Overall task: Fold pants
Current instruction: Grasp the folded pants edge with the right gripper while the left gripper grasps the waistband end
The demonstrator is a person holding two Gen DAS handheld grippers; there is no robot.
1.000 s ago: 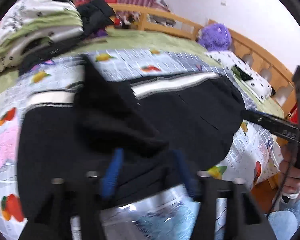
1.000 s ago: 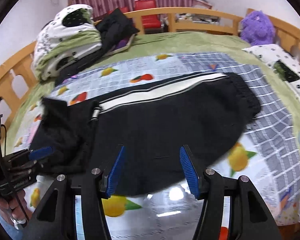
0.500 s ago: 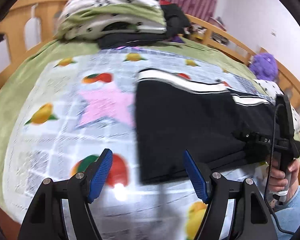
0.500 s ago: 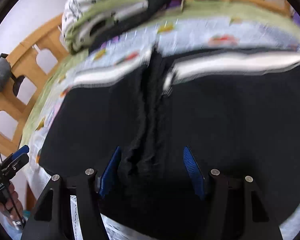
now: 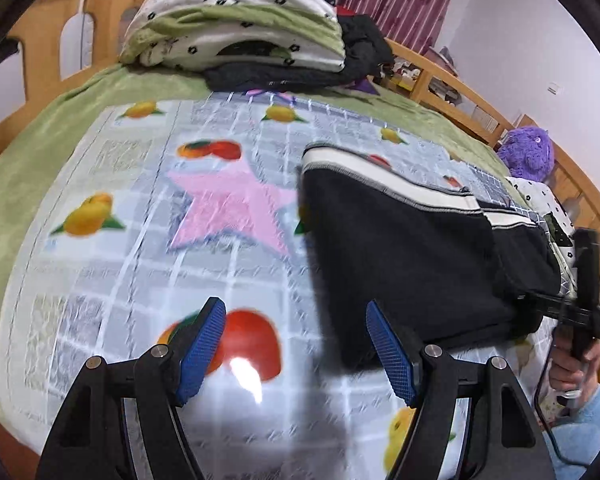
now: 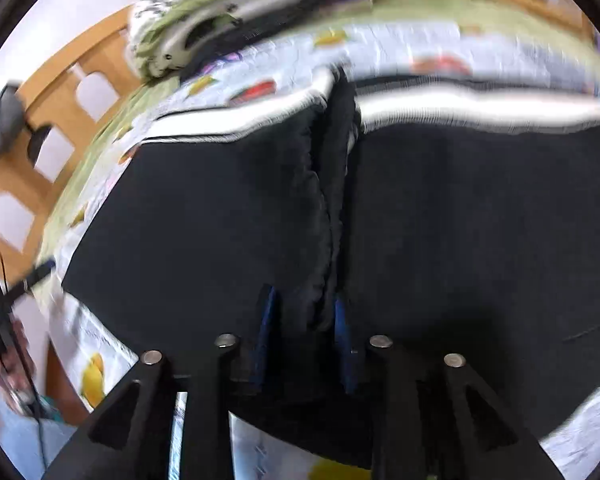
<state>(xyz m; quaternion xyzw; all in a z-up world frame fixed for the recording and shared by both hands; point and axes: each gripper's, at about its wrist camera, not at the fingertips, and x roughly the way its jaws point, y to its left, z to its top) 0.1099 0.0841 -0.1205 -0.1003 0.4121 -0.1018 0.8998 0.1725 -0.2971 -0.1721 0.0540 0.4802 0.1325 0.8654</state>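
Black pants [image 5: 400,248] with a white side stripe lie folded on the fruit-print sheet, at the right in the left wrist view. My left gripper [image 5: 296,344] is open and empty, above the sheet just left of the pants' near edge. In the blurred right wrist view the pants [image 6: 460,216] fill the frame. My right gripper [image 6: 302,320] is shut on a raised ridge of the black fabric at the fold's near edge. The right gripper also shows at the pants' far end in the left wrist view [image 5: 536,300].
A pile of folded bedding and dark clothes [image 5: 240,28] sits at the back of the bed. A purple plush toy [image 5: 528,156] lies at the far right. A wooden rail [image 5: 480,96] rings the bed. The green blanket [image 5: 40,152] lies under the sheet.
My left gripper let go of the pant leg, opened and drew back to the left over the sheet. My right gripper moved in and closed on the folded pants' ridge.
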